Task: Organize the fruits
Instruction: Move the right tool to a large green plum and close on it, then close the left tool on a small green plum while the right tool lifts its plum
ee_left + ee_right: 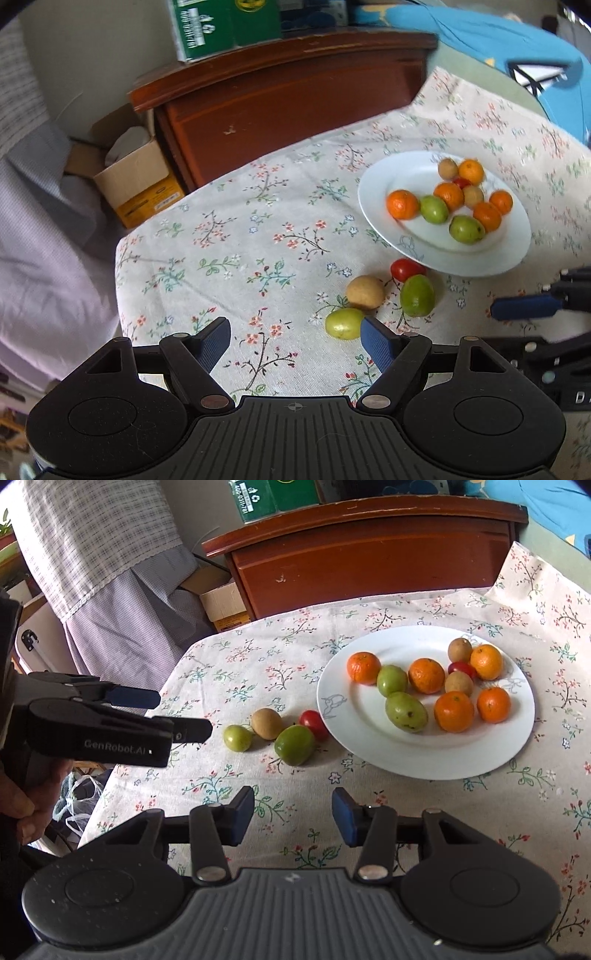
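A white plate (376, 177) (354, 746) on the flowered tablecloth holds several oranges, two green fruits, two brown fruits and a red tomato. Beside the plate lie a small green fruit (344, 323) (237, 737), a brown fruit (365, 292) (266, 723), a larger green fruit (417, 295) (294, 744) and a red tomato (406, 268) (313, 724). My left gripper (295, 338) (173, 714) is open, its right pad beside the small green fruit, nothing between the pads. My right gripper (293, 818) hangs open over bare cloth in front of the loose fruits.
A brown wooden cabinet (288, 110) (369, 557) stands behind the table with green boxes on top. A cardboard box (136, 184) sits on the floor at the left beside checked fabric (110, 572). A person's hand (22, 805) grips the left tool. The table edge runs along the left.
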`<state>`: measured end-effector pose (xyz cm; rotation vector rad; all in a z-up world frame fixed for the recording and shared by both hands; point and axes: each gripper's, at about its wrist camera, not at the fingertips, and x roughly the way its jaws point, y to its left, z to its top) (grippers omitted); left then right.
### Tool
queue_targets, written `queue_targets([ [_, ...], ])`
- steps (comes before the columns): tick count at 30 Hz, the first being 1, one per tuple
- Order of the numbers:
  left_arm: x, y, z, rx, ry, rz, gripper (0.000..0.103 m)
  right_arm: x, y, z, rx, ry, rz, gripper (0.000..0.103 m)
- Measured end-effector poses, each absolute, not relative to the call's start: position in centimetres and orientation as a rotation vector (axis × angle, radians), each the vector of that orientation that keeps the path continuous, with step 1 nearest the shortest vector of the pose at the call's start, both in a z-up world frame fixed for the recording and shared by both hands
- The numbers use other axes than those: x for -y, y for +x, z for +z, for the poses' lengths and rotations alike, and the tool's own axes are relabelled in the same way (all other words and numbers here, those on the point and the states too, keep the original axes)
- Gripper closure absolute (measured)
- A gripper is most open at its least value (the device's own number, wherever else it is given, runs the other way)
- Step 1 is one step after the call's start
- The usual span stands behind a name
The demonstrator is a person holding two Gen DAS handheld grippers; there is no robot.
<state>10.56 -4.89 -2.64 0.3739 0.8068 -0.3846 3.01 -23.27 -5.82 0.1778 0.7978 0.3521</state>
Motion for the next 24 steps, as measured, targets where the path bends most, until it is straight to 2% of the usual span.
queue_targets([
  [17,5.9,11.9,-4.3,-0.829,0.541,-0.596,0.025,22.0,6.5,-6.8,-0.785,0.227,0.332,0.059],
  [22,6.2,12.2,-4.6,-0.826,0.539,-0.624,0.025,21.7,7.3,-7.3,-0.788,0.23,0.326,0.071],
  [24,6.3,12.2,-4.6,-0.818,0.538,-0.63,0.026,21.7,7.5,-7.4,-0.785,0.228,0.315,0.072],
])
